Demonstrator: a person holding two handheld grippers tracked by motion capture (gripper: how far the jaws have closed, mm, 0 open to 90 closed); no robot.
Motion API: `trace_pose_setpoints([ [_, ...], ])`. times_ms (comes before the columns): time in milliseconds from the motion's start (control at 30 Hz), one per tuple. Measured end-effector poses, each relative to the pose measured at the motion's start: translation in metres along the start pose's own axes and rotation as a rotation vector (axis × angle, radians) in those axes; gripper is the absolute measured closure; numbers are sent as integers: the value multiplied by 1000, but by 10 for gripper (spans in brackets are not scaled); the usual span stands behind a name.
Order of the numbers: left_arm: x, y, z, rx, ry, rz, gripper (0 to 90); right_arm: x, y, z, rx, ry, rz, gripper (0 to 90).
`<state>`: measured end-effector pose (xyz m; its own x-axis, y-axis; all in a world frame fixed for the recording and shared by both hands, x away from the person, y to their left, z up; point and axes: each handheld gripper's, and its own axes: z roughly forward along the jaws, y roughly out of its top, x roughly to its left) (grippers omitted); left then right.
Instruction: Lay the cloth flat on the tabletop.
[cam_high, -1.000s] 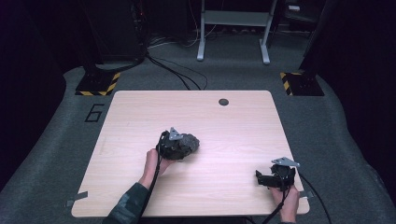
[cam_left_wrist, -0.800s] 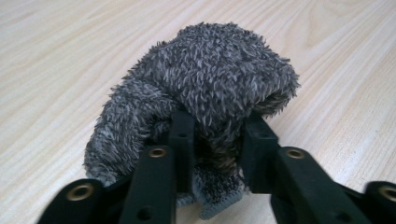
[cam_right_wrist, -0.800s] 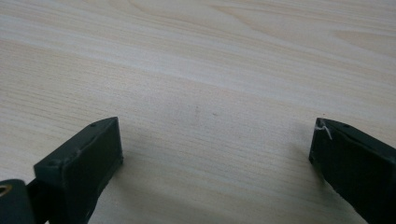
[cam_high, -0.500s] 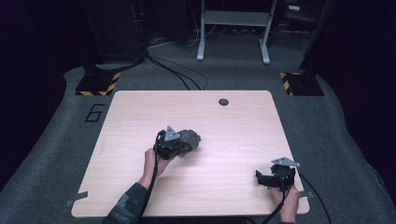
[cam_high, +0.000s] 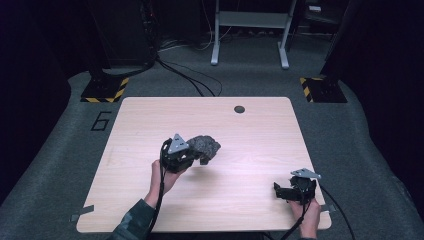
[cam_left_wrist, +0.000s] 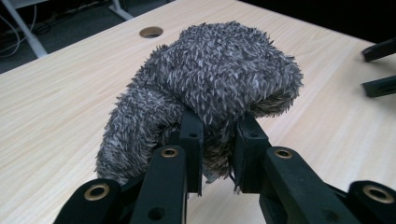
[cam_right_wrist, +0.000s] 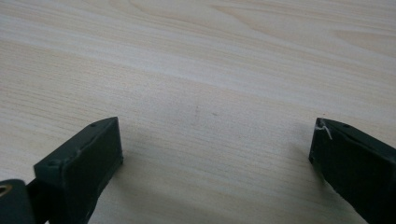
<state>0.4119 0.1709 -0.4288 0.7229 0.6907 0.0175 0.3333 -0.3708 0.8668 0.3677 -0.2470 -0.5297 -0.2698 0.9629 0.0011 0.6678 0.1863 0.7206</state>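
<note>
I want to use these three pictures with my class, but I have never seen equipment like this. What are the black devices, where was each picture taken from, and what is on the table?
A person sits at a wooden table and holds a hand-operated tool with two black jaws in each hand. The high view looks down from above. The other two pictures come from small cameras that ride on the tools and look along their jaws.

The left gripper is shut on a fuzzy grey soft thing, perhaps a plush toy or sock; its jaws have just been closing on it. In the high view it is near the table's middle.

The right gripper is open over bare wood near the table's right corner and holds nothing.
</note>
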Motion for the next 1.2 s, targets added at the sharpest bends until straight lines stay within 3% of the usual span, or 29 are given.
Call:
trace_pose_setpoints([
  [200, -13, 1, -8, -14, -56, -11, 763, 0, 0, 0, 0, 0, -2, 21],
  [333, -21, -3, -10, 2, -100, -23, 762, 0, 0, 0, 0, 0, -2, 21],
  [500, -34, -14, -5, 61, -129, -23, 760, 0, 0, 0, 1, 0, 3, 21],
  [700, -41, -40, 19, 140, -145, -55, 747, 1, 0, 0, 0, -2, 6, 21],
  [800, -41, -44, 25, 157, -136, -56, 687, 0, 0, 0, 1, 0, 2, 21],
  [867, -41, -42, 24, 153, -127, -56, 509, 1, 0, 0, 0, -3, 0, 21],
  [900, -41, -41, 22, 147, -123, -54, 509, 1, 0, 0, 0, -3, 0, 21],
  [1000, -42, -36, 16, 141, -93, -34, 375, 1, 1, 0, 4, -5, -4, 26],
  [1100, -42, -36, 11, 143, -84, -27, 341, 5, 2, -3, 4, -16, -18, 79],
  [1200, -39, -40, 7, 147, -74, -33, 319, 18, 4, -8, -12, 32, -23, 97],
])
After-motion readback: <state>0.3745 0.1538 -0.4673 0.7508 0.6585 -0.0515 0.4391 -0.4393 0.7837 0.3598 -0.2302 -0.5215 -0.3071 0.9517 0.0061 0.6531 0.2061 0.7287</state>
